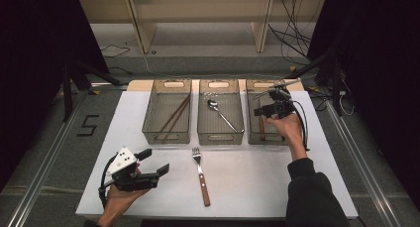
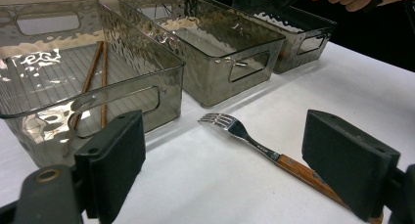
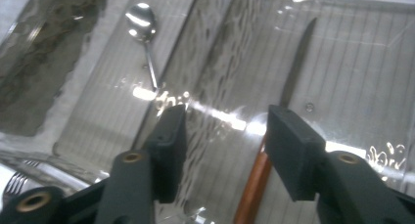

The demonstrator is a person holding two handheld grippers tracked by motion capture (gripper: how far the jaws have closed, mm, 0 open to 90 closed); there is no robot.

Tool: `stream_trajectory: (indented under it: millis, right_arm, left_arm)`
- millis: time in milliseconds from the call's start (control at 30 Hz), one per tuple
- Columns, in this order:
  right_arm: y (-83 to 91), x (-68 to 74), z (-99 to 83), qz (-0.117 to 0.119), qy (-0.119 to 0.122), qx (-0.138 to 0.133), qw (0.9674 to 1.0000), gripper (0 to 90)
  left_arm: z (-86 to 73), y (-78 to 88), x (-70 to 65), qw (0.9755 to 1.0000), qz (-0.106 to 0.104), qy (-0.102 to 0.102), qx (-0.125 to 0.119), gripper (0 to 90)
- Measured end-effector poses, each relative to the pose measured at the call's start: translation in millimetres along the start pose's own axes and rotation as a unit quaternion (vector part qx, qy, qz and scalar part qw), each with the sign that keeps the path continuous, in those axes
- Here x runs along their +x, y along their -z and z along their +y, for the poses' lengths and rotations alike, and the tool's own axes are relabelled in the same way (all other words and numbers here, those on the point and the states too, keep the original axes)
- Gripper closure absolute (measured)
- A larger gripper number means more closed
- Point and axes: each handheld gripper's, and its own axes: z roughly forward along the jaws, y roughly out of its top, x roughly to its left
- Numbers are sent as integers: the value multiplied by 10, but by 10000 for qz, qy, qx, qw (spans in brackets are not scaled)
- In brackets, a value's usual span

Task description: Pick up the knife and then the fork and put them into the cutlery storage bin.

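A wooden-handled fork (image 1: 200, 175) (image 2: 244, 133) lies on the white table in front of three clear bins. My left gripper (image 1: 157, 161) (image 2: 222, 131) rests low at the table's near left, open and empty, with the fork a short way beyond its jaws. Over the right bin (image 1: 251, 134), my right gripper (image 1: 261, 104) (image 3: 225, 131) stands open. A wooden-handled knife (image 3: 296, 62) (image 1: 261, 129) lies on that bin's floor below it, its handle partly hidden behind one jaw and not gripped.
The left bin (image 1: 148, 123) holds a pair of brown chopsticks (image 1: 174, 115) (image 2: 93, 72). A spoon (image 1: 220, 113) (image 3: 142, 26) lies in the middle bin (image 1: 220, 136). Bare white tabletop (image 1: 257, 177) stretches around the fork. Cables and shelving stand beyond the table.
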Motion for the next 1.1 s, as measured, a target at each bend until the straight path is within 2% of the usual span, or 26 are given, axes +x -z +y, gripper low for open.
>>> stream_trajectory:
  millis: [267, 467, 667, 867, 1100]
  right_arm:
    - [139, 265, -103, 119, 392, -235, 9989, 356]
    - [248, 465, -187, 207, 622, -457, 9968, 327]
    - [280, 589, -295, 279, 798, -496, 9952, 302]
    - [315, 802, -440, 408, 1106, -499, 9918, 289]
    - [283, 1060, -627, 521, 1420, -356, 9879, 283]
  left_arm:
    - [0, -4, -4, 10000, -8, -9, 6, 158]
    - [0, -2, -3, 10000, 0, -21, 4, 158]
    - [0, -1, -3, 10000, 6, -13, -3, 159]
    - [1, -1, -4, 10000, 8, -18, 0, 159]
    - [1, 0, -5, 10000, 10, -18, 7, 159]
